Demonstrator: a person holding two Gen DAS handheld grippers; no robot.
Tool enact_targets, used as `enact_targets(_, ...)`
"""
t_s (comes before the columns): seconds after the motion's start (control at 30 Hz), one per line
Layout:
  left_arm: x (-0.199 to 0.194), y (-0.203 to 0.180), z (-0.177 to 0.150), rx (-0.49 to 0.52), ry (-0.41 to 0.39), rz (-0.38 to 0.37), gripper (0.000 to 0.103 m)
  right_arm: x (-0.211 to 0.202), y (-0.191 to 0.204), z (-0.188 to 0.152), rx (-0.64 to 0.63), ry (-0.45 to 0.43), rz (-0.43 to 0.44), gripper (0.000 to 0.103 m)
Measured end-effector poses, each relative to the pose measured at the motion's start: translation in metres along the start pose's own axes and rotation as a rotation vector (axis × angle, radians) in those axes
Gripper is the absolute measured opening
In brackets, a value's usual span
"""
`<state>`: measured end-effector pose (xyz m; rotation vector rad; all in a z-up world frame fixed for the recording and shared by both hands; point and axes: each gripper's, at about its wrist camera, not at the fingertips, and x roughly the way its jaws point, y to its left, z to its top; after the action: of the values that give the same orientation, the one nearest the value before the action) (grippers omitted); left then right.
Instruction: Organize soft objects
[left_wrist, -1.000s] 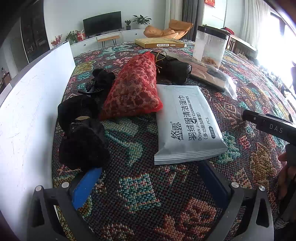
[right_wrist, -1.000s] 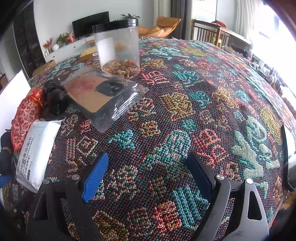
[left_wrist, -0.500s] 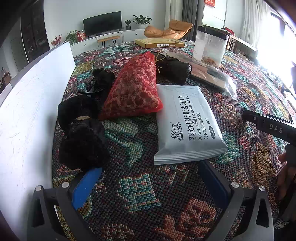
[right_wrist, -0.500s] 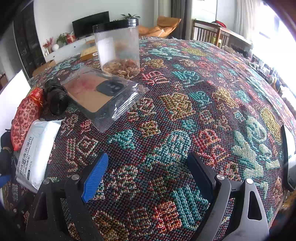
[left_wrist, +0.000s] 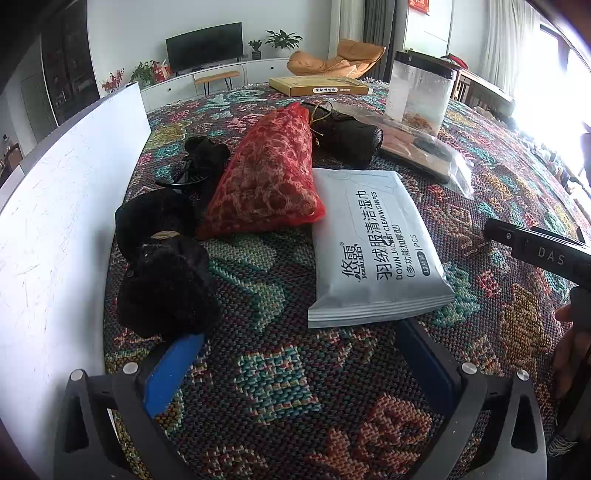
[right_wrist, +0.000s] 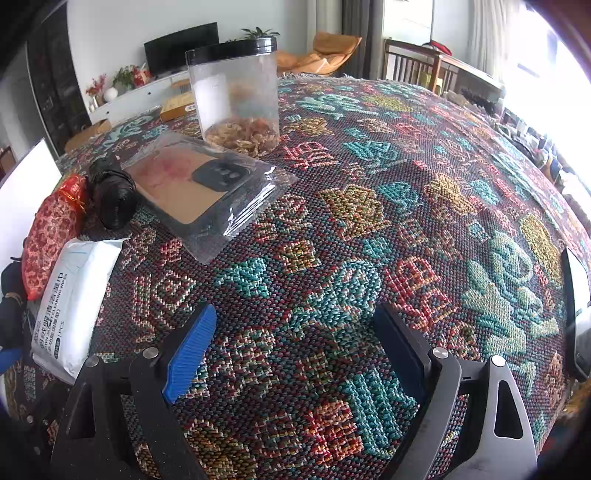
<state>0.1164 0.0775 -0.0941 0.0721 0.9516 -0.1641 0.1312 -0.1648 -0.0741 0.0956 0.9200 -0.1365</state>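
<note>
left gripper (left_wrist: 295, 354) – jaws spread wide, nothing between them, above the multicoloured woven tablecloth (left_wrist: 280, 384). right gripper (right_wrist: 295, 339) – likewise released and empty over bare cloth. the soft objects lie in a cluster beside the white upright board (left_wrist: 55, 221): a white flat wipes pack (left_wrist: 373, 251), a red patterned mesh pouch (left_wrist: 266, 177) touching its far corner, and black fuzzy fabric items (left_wrist: 162, 273) near the left gripper's blue pad.
</note>
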Motion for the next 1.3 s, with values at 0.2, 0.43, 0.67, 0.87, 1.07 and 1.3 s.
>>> enact_targets(0.2, 0.000, 0.000, 0.000, 0.000, 0.000, 0.000, 0.103, 0.000, 0.000, 0.000, 0.000, 0.000, 0.000, 0.089)
enact_targets(0.43, 0.000, 0.000, 0.000, 0.000, 0.000, 0.001, 0.103, 0.000, 0.000, 0.000, 0.000, 0.000, 0.000, 0.089)
enact_targets(0.67, 0.000, 0.000, 0.000, 0.001, 0.001, 0.004, 0.103, 0.000, 0.000, 0.000, 0.000, 0.000, 0.001, 0.089)
enact_targets(0.87, -0.004, -0.002, 0.000, 0.007, 0.069, 0.012, 0.103, 0.000, 0.000, 0.000, 0.000, 0.000, 0.001, 0.089)
enact_targets(1.07, -0.046, 0.006, 0.000, -0.037, 0.070, -0.067, 0.103, 0.000, -0.001, 0.000, 0.000, 0.000, 0.001, 0.089)
enact_targets(1.3, -0.083, 0.019, 0.069, -0.122, -0.015, -0.103, 0.103, 0.000, -0.001, 0.000, 0.001, 0.000, 0.001, 0.089)
